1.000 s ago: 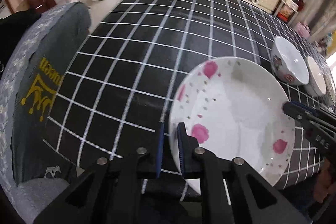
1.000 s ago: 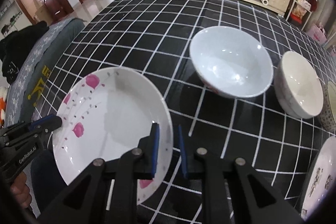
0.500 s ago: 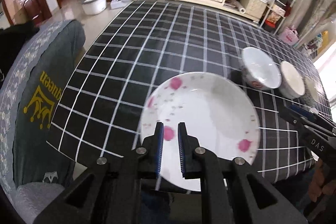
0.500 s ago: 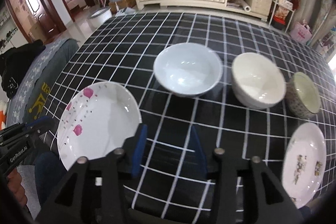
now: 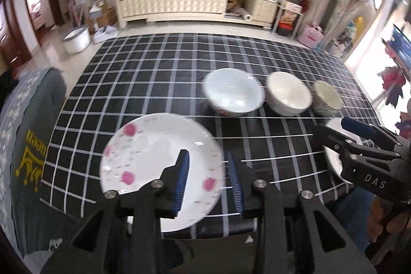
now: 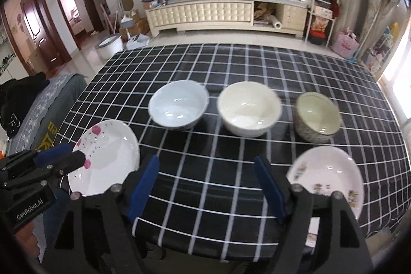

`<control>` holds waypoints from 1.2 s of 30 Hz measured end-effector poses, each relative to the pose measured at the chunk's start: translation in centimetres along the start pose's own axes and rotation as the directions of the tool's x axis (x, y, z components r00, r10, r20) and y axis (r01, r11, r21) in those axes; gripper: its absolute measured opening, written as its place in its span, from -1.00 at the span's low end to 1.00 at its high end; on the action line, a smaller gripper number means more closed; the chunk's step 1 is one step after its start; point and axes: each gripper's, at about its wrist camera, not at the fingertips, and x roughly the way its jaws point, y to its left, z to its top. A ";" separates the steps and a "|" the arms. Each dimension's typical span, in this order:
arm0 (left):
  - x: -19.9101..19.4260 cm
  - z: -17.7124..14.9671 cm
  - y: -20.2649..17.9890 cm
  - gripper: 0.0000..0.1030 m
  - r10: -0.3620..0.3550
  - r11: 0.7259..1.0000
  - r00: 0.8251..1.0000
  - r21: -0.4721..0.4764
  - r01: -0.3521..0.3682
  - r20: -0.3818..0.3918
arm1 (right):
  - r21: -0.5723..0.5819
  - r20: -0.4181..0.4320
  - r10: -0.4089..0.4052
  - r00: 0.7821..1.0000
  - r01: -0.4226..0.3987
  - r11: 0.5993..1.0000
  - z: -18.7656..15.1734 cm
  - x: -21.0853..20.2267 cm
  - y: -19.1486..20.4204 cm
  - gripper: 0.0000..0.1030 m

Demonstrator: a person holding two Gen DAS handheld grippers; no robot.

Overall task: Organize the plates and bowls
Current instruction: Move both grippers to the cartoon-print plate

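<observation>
A white plate with pink flowers [image 5: 151, 158] [image 6: 108, 158] lies at the near left edge of the checked table [image 5: 159, 84]. A pale blue bowl [image 6: 178, 104], a white bowl [image 6: 249, 108] and a speckled grey bowl [image 6: 317, 116] stand in a row mid-table. A second flowered plate [image 6: 326, 177] lies near right. My left gripper [image 5: 209, 181] is open and empty, above the pink plate's near right edge. My right gripper [image 6: 206, 186] is wide open and empty, over the near edge between the two plates.
A grey chair cover with yellow print [image 5: 25, 161] hangs left of the table. A cream sideboard [image 6: 205, 14] with clutter stands across the floor behind. A white bucket [image 6: 110, 45] sits on the floor at the far left.
Both grippers have opened and drawn back and up from the pink plate. The plate now rests on the table, and the whole row of bowls has come into view.
</observation>
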 end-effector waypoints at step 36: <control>12.3 0.6 -21.5 0.06 -0.157 0.962 0.965 0.187 0.197 -0.210 | 0.233 -0.160 -0.182 0.970 0.216 0.948 -6.9 0.8 -22.4 0.61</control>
